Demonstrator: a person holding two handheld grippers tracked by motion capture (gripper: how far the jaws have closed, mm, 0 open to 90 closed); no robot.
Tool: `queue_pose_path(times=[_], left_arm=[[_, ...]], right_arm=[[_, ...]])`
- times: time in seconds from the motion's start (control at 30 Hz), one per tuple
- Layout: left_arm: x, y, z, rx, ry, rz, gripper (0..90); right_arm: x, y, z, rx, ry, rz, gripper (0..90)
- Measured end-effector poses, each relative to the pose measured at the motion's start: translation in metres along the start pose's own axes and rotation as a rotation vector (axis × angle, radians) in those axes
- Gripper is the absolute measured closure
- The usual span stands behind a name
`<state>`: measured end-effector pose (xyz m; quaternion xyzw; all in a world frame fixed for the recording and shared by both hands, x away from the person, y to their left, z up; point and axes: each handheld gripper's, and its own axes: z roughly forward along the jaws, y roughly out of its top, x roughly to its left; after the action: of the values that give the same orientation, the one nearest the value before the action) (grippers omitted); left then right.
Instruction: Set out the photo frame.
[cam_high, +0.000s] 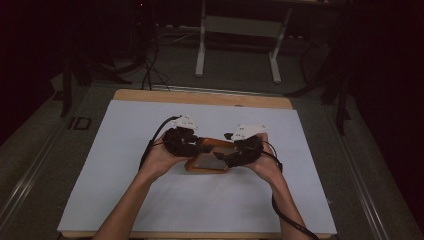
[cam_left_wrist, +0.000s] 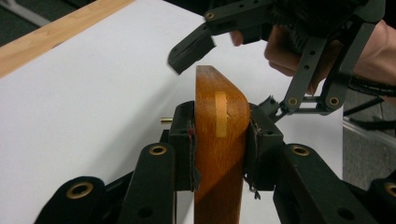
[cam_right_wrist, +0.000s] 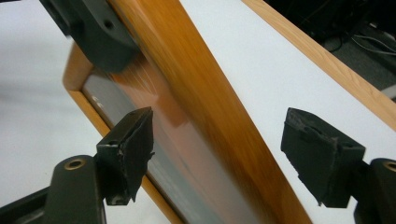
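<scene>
A wooden picture frame (cam_high: 207, 162) with a glass pane is held just above the middle of the white sheet (cam_high: 150, 195). My left gripper (cam_high: 199, 145) is shut on its left end; in the left gripper view the pads (cam_left_wrist: 184, 140) pinch the frame's orange edge (cam_left_wrist: 219, 154) from both sides. My right gripper (cam_high: 226, 156) is at the frame's right end. In the right gripper view it stands open (cam_right_wrist: 224, 154), its pads (cam_right_wrist: 128, 151) on either side of the wooden rail (cam_right_wrist: 210, 102) without touching it. The glass (cam_right_wrist: 187, 182) lies on the left pad's side.
The white sheet covers a wooden table whose far edge (cam_high: 200, 96) shows bare. Beyond it are a white desk frame (cam_high: 237, 30) and cables (cam_high: 150, 65) on a dark floor. A cable (cam_high: 285, 215) trails from the right gripper along the forearm.
</scene>
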<state>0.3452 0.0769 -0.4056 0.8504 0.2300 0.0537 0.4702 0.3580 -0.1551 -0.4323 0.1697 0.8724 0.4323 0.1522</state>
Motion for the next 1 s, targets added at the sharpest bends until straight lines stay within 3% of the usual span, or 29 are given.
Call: queue_pose_path(times=[0.1,0.23,0.43,0.6,0.8,1.0], left_arm=[[-0.001,0.001,0.001,0.0,-0.007,0.026,68.4],[-0.002,0.005,0.003,0.009,-0.026,0.066,68.2],[-0.001,0.007,0.003,0.026,-0.044,0.087,67.2],[0.003,0.007,0.003,0.012,-0.054,0.038,61.7],[0.005,0.007,0.004,0.004,-0.038,0.013,55.2],[0.012,0.002,0.003,-0.038,-0.057,-0.045,50.2]], right_arm=[[0.002,0.003,0.002,0.002,0.031,-0.02,24.5],[0.004,0.004,0.005,0.02,0.066,-0.049,30.3],[0.003,0.001,0.002,0.035,0.075,-0.07,36.9],[0.001,-0.003,-0.005,0.03,0.067,-0.088,48.8],[-0.001,-0.01,-0.011,0.02,0.065,-0.09,58.6],[0.001,-0.01,-0.014,0.024,0.074,-0.114,65.0]])
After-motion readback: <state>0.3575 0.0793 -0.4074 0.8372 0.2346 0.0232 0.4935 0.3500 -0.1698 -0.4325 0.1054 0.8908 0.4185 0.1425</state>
